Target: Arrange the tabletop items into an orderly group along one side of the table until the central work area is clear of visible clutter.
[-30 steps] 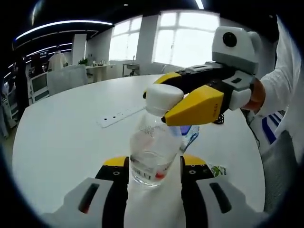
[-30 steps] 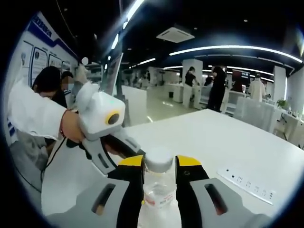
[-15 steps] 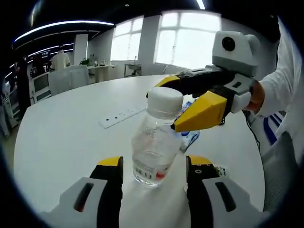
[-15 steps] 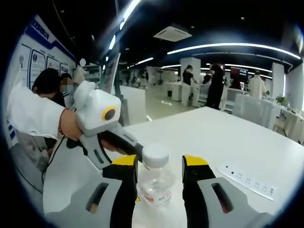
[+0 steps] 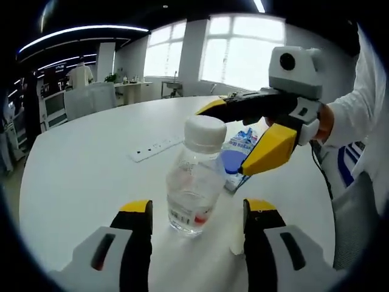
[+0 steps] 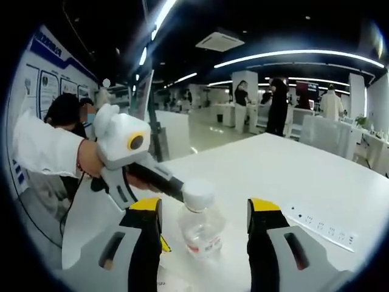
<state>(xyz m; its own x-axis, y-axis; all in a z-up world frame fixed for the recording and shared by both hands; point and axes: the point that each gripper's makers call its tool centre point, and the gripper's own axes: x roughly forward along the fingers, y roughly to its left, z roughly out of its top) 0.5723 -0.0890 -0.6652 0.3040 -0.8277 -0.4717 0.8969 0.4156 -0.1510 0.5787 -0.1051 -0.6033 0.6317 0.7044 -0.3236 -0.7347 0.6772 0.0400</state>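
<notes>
Both grippers, left gripper (image 5: 197, 216) and right gripper (image 6: 205, 213), stand with jaws spread wide around nothing; the clear bottle (image 5: 196, 176) stands upright on the white table (image 5: 79, 176) between them; we back off straight, avoiding its cap (image 6: 199, 193).

The blue-capped bottle (image 5: 238, 159) is half hidden behind the clear bottle (image 5: 196, 182) and the right gripper (image 5: 243, 139); its label print is too small to be read; the power strip (image 6: 322, 230) is blurred.
</notes>
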